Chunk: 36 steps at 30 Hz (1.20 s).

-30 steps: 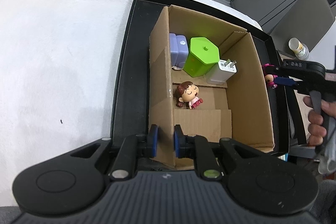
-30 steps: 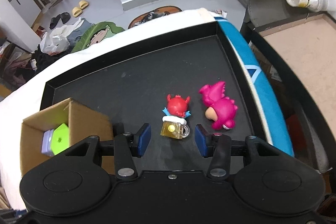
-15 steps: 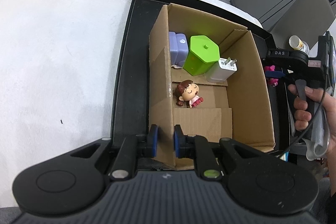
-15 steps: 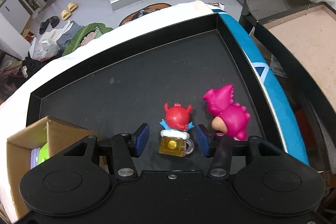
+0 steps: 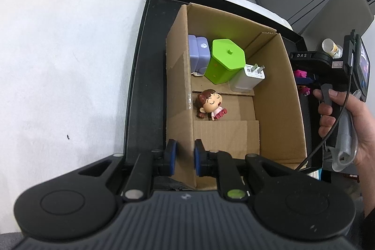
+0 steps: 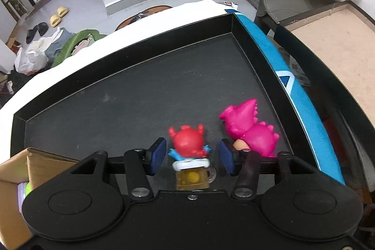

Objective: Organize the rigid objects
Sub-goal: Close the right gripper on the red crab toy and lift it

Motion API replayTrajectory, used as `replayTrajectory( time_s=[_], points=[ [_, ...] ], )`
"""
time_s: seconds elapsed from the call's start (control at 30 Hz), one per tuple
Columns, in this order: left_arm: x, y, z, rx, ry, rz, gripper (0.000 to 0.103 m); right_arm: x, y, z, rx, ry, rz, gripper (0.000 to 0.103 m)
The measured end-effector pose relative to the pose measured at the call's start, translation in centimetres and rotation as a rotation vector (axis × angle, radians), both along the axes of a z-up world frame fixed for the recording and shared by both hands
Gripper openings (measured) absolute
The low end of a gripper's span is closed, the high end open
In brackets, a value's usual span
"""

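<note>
Since a second ago the right gripper (image 6: 191,157) has come down over the small red horned figurine on a yellow mug base (image 6: 190,156), which now sits between its blue pads; the jaws stand apart with a gap on each side (they have just been opening). A magenta plastic dinosaur toy (image 6: 250,128) lies just beside it, lower right on the black tray (image 6: 117,97). In the left wrist view the left gripper (image 5: 182,157) is clamped on the near wall of the brown cardboard box (image 5: 276,97). Inside lie a brown-haired doll figurine (image 5: 209,104), a green hexagonal lidded container (image 5: 225,60), a white plug charger (image 5: 249,77) and a lavender plastic case (image 5: 199,53). The person's right hand (image 5: 339,123) shows at right.
</note>
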<state>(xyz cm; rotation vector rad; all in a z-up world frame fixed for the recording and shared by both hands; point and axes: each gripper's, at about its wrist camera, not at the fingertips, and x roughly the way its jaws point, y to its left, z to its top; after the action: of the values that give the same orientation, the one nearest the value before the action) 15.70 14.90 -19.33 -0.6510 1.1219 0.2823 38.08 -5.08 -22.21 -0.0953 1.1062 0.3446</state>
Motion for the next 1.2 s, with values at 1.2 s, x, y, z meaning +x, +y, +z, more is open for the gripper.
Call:
replayTrajectory(
  time_s=[1.2],
  points=[
    [0.0,0.5,-0.3,0.001,-0.005,0.022,0.016,-4.2,-2.1,3.3,-0.007,-0.023,0.095,0.039]
  ],
)
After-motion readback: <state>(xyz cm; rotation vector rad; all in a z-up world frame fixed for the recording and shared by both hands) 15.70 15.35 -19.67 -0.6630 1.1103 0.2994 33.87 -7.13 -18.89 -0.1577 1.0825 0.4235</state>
